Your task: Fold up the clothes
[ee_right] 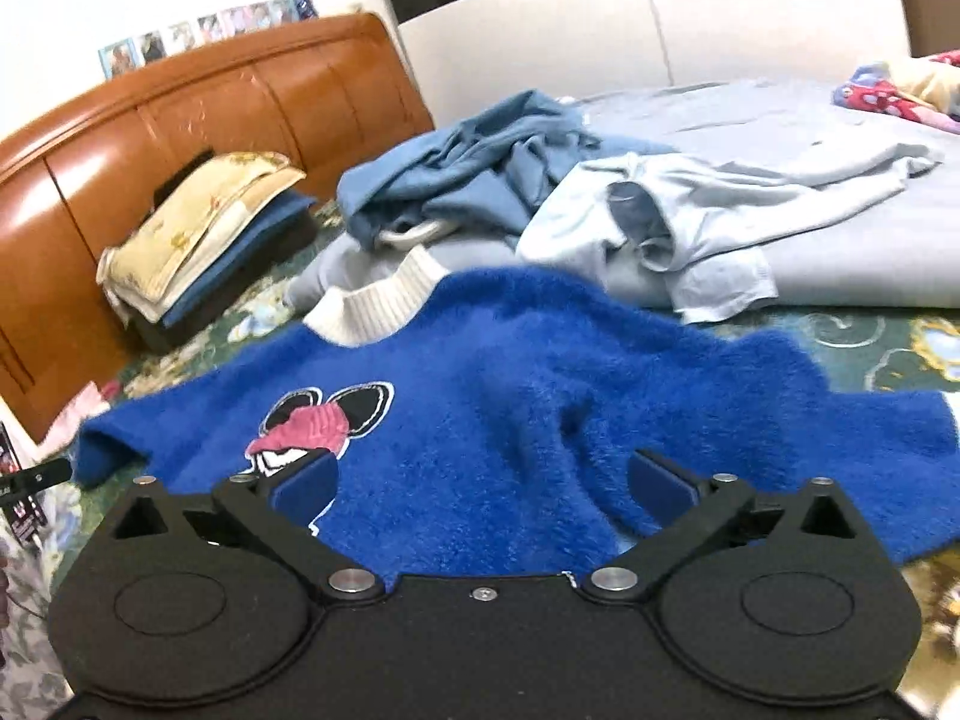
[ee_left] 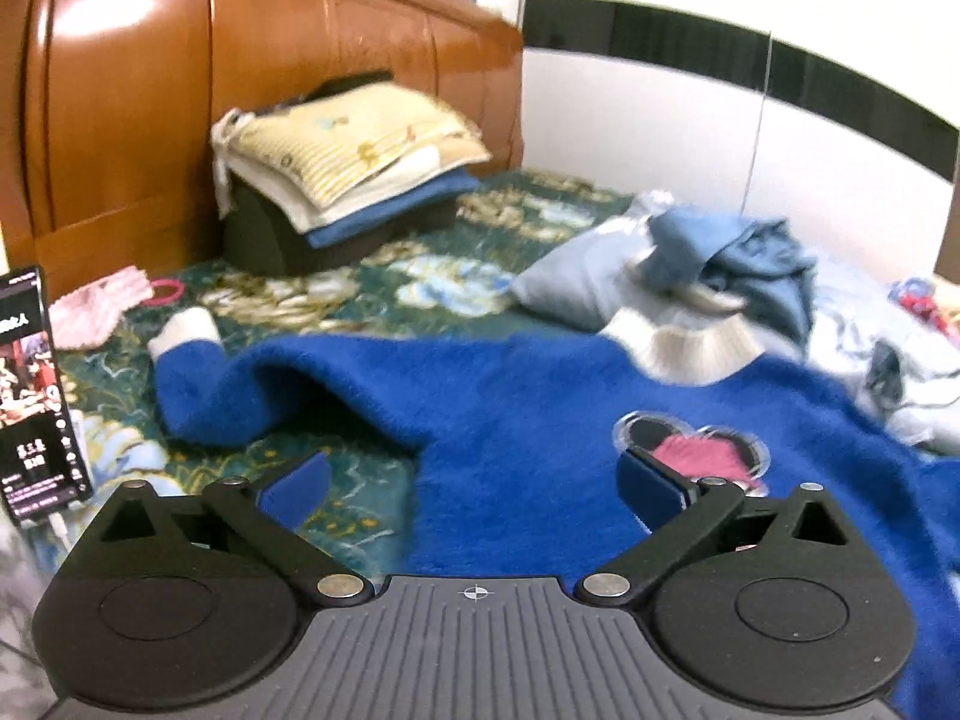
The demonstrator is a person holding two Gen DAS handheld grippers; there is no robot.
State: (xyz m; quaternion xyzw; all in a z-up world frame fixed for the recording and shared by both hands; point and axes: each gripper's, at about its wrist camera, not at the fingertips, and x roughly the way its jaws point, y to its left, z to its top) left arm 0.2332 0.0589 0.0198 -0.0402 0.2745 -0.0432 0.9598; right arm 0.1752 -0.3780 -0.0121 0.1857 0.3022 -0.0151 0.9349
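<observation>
Blue sweater [ee_left: 540,396] lies spread face-up on the bed [ee_left: 372,288], over the green floral blanket, collar [ee_right: 375,300] toward the far side. Mouse-head motif with pink cap [ee_right: 324,426] on chest. One sleeve, white cuff [ee_left: 183,330], runs toward the headboard [ee_left: 180,90]; the other sleeve [ee_right: 870,450] runs out the opposite way, toward the bed's foot.

Left gripper [ee_left: 474,486]: fingers spread wide, nothing between them. It hangs over the sweater's hem edge on the headboard side; one blue pad [ee_left: 297,489] over bare blanket, the other over the sweater. Contact with the fabric: cannot tell.

Right gripper [ee_right: 483,492]: fingers spread wide, holding nothing. Both pads sit low over the sweater's body, below the motif.

Beyond the collar: heap of loose clothes, darker blue piece [ee_right: 468,168] on top of pale blue ones [ee_right: 720,210]. Folded stack [ee_left: 354,156] at the headboard, yellow striped piece on top. Phone [ee_left: 36,396] propped at the bed's near edge by the headboard, screen lit. Pink item [ee_left: 96,306] just beside it.
</observation>
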